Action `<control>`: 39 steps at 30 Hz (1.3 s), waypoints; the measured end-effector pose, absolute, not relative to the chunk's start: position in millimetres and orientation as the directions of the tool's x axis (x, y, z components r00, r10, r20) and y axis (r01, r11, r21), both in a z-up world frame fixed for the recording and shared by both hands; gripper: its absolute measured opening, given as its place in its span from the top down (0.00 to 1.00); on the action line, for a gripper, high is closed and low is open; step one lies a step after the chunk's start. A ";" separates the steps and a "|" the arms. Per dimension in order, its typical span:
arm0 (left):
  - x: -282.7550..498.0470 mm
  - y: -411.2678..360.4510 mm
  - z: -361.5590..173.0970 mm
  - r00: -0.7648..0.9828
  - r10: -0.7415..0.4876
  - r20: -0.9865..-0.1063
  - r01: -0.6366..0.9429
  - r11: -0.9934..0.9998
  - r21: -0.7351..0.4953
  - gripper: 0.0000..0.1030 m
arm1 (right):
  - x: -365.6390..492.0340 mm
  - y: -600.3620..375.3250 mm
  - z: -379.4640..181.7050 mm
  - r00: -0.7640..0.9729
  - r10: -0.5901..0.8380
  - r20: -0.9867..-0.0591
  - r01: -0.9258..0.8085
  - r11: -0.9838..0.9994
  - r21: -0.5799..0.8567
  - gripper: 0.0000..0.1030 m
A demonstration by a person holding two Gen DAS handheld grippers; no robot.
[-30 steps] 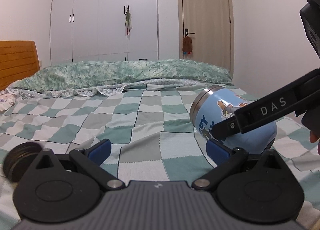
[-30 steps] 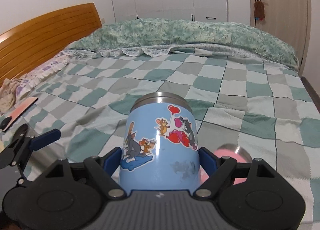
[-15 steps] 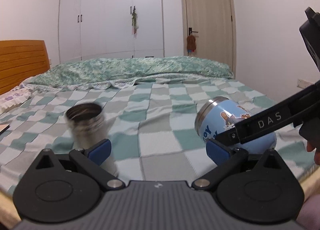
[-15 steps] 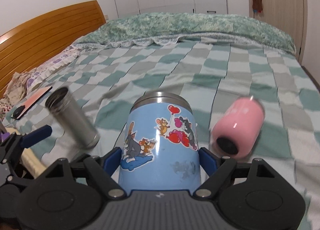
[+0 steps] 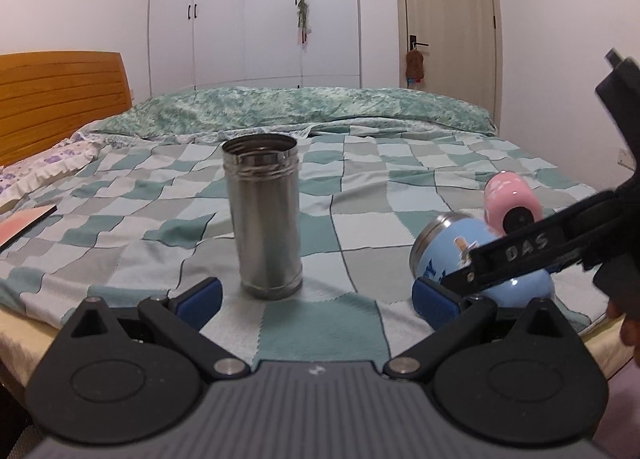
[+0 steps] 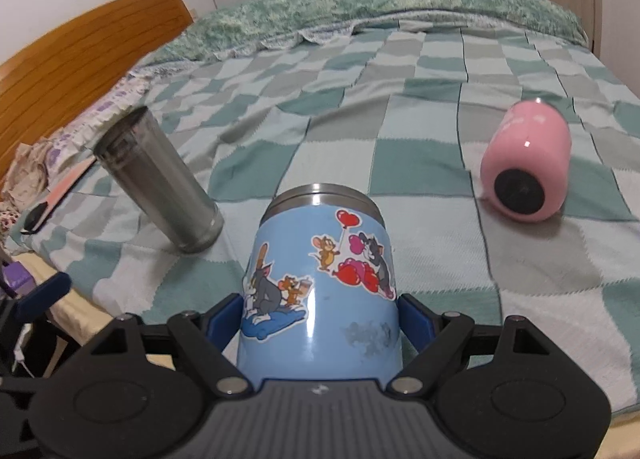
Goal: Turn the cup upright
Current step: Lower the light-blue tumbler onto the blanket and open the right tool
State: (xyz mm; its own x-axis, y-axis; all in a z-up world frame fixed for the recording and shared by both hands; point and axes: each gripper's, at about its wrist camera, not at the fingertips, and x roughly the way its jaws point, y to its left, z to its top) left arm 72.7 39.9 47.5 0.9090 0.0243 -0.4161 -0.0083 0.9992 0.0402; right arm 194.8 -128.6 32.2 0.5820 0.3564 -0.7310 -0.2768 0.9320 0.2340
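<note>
My right gripper (image 6: 320, 317) is shut on a light blue cartoon cup (image 6: 320, 283), its steel rim pointing away from the camera. In the left wrist view the blue cup (image 5: 444, 251) lies tilted on its side, low over the bed near the front edge. A steel tumbler (image 5: 262, 215) stands upright on the checked bedspread, open end up; it also shows in the right wrist view (image 6: 160, 183). My left gripper (image 5: 316, 299) is open and empty, just in front of the tumbler. A pink cup (image 6: 524, 171) lies on its side with its black base toward me.
The checked green bedspread (image 5: 360, 179) covers the bed, with a rolled green quilt (image 5: 300, 107) at the back and a wooden headboard (image 5: 60, 99) at the left. A pink book (image 5: 24, 225) lies at the left edge. A wardrobe and door stand behind.
Both grippers have drawn back toward the bed's front edge. The steel tumbler, earlier blurred and close to my left fingers, now stands upright and free. The blue cup stays held.
</note>
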 end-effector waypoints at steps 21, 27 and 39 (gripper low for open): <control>77.5 33.2 46.4 0.893 0.038 -0.448 -0.021 0.999 0.044 0.00 | 182.0 -158.9 59.9 0.685 0.400 -0.609 -0.359 0.912 0.196 0.00; 75.4 24.4 53.9 0.888 0.022 -0.460 -0.009 1.000 0.029 0.00 | 170.5 -195.7 68.2 0.751 0.400 -0.525 -0.383 0.912 0.146 0.00; 103.7 -19.8 67.7 0.829 -0.014 -0.559 0.004 1.000 -0.020 0.00 | 172.2 -261.1 40.7 0.792 0.362 -0.491 -0.367 0.926 0.091 0.00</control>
